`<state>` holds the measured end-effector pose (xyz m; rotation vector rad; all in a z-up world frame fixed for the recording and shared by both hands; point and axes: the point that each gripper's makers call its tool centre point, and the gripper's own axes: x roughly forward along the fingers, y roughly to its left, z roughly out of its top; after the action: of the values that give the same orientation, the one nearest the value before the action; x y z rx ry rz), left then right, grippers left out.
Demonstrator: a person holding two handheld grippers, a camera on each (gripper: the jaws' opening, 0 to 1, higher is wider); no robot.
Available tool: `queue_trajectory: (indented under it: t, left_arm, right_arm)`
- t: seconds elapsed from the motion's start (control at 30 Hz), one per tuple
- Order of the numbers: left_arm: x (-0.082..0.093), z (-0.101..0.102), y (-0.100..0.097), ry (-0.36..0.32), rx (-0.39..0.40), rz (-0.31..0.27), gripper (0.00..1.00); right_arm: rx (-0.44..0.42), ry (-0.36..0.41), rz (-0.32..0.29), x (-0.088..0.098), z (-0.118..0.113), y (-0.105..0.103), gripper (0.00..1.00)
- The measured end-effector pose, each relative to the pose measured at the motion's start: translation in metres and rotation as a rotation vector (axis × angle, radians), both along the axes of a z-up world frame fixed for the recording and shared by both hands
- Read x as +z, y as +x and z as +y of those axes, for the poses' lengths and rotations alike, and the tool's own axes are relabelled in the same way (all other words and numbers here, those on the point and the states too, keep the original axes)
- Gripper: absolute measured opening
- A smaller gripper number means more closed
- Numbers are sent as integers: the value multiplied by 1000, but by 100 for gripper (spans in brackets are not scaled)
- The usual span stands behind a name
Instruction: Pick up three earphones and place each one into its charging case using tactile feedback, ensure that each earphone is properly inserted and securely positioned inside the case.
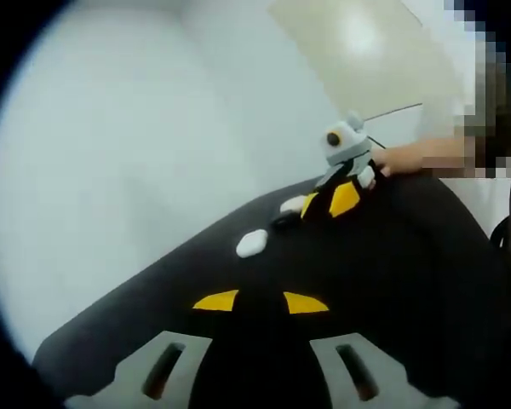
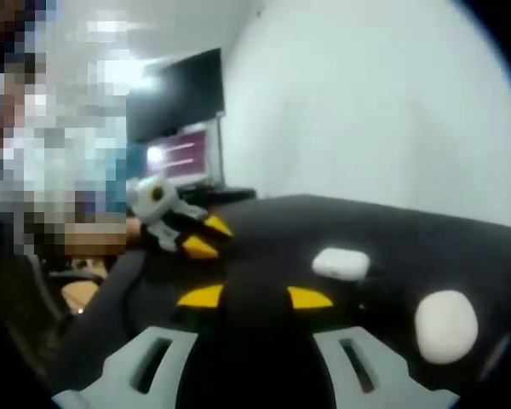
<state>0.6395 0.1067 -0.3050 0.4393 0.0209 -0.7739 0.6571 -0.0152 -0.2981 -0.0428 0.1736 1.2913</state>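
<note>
Here both grippers' fingers (image 1: 261,302) (image 2: 255,296) stand apart, holding nothing, near white cases (image 2: 341,263) on the black table (image 1: 409,256).

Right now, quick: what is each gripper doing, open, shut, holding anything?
Left gripper: open, fingers apart, holding nothing.
Right gripper: open, fingers apart, holding nothing.

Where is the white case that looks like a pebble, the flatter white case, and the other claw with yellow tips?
round white case (image 2: 445,325), right gripper view, middle of its smooth top.
flatter white case (image 2: 341,263), right gripper view, middle of its lid.
left claw (image 2: 206,237), right gripper view, between its yellow tips.
</note>
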Motion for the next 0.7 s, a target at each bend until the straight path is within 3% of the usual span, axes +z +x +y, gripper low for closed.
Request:
queue_trajectory:
  t: [0.7]
  left_arm:
    - [-3, 2, 6, 16, -4, 2, 15]
  right_arm:
    - [2, 5, 9, 0, -1, 2, 29]
